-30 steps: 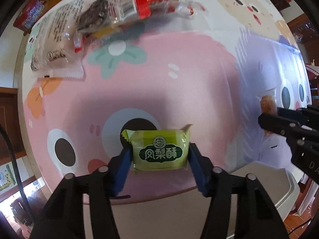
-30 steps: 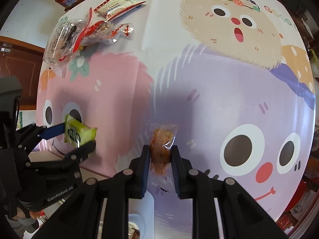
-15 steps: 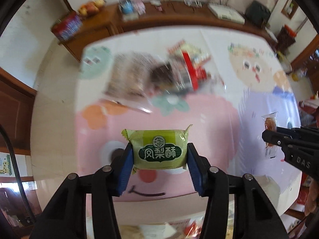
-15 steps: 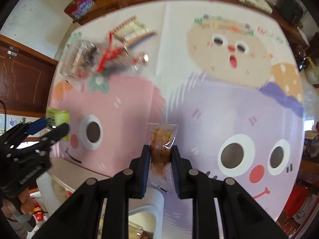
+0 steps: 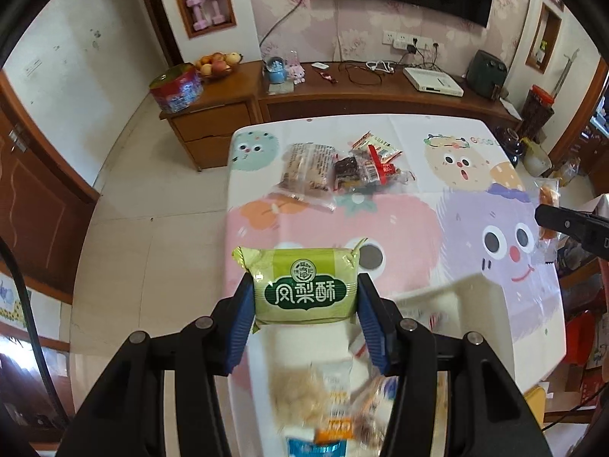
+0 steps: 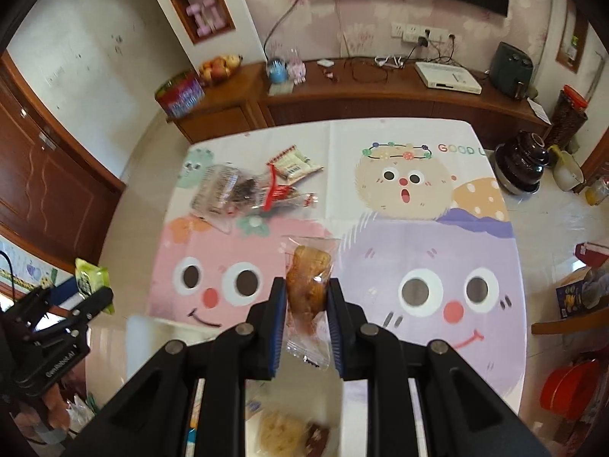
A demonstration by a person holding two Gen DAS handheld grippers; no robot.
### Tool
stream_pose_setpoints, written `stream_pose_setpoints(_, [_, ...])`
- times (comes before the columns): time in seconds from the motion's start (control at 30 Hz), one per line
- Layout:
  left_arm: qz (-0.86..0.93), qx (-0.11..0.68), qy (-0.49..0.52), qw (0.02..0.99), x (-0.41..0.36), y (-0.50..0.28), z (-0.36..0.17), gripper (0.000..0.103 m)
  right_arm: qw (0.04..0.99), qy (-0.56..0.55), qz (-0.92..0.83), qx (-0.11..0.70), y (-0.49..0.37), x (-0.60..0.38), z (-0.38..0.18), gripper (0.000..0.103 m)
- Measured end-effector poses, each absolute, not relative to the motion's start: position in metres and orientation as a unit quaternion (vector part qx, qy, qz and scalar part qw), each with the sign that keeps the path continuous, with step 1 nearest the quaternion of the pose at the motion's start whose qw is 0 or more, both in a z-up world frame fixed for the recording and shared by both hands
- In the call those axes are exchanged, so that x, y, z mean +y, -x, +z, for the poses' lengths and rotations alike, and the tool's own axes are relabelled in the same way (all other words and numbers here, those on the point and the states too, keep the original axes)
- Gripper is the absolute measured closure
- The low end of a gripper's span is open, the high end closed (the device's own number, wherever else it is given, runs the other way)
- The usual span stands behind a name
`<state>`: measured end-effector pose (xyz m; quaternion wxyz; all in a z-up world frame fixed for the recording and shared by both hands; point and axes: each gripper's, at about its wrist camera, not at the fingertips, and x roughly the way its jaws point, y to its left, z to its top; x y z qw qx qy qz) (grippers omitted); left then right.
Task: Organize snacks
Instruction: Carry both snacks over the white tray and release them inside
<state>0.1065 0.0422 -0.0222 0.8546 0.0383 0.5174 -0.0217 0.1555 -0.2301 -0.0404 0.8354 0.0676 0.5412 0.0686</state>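
**Two snacks held aloft over the table**

The green pineapple-cake packet (image 5: 306, 287) sits crosswise between the blue pads of the left hand-held gripper (image 5: 304, 304), which is closed on its two short ends with the printed face toward the camera. In the right wrist view the same packet shows at 9 o'clock, off the left edge of the table (image 6: 418, 141). The clear-wrapped brown pastry (image 6: 307, 283) stands upright in the right hand-held gripper (image 6: 306, 320), whose jaws are drawn narrowly in and pinch its middle; the wrapper's loose end hangs below the pads. In the left wrist view this pastry appears at 3 o'clock.

Both packets are held clear of the cartoon-printed cloth (image 5: 399, 236) covering the table. Directly below the grippers, at 6 o'clock in both views, is a white container (image 5: 468, 285) with blurred snack packets (image 5: 323, 392) inside it. Toward 12 o'clock on the cloth lies a loose pile of snacks (image 5: 342, 171): a clear bag with printed text, a dark snack, and red-and-white wrappers, touching one another.

Beyond the table stands a wooden sideboard (image 5: 342, 95) bearing a red tin (image 5: 176, 89) and a fruit bowl (image 5: 217, 64).
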Motion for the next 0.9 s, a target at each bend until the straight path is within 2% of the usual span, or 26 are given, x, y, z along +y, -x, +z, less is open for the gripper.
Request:
stream_pose_setpoints(0.4, [-0.038,0.509,-0.019,0.86,0.058,-0.012,-0.009,0.053,0.834,-0.079,0.094,0.537,-0.05,-0.19,-0.016,0.082])
stream_pose_setpoints(0.9, [-0.051,0.558,-0.034,0.828,0.041,0.006,-0.063,0.052,0.794,-0.077,0.092,0.596,-0.009,-0.16,-0.063,0.082])
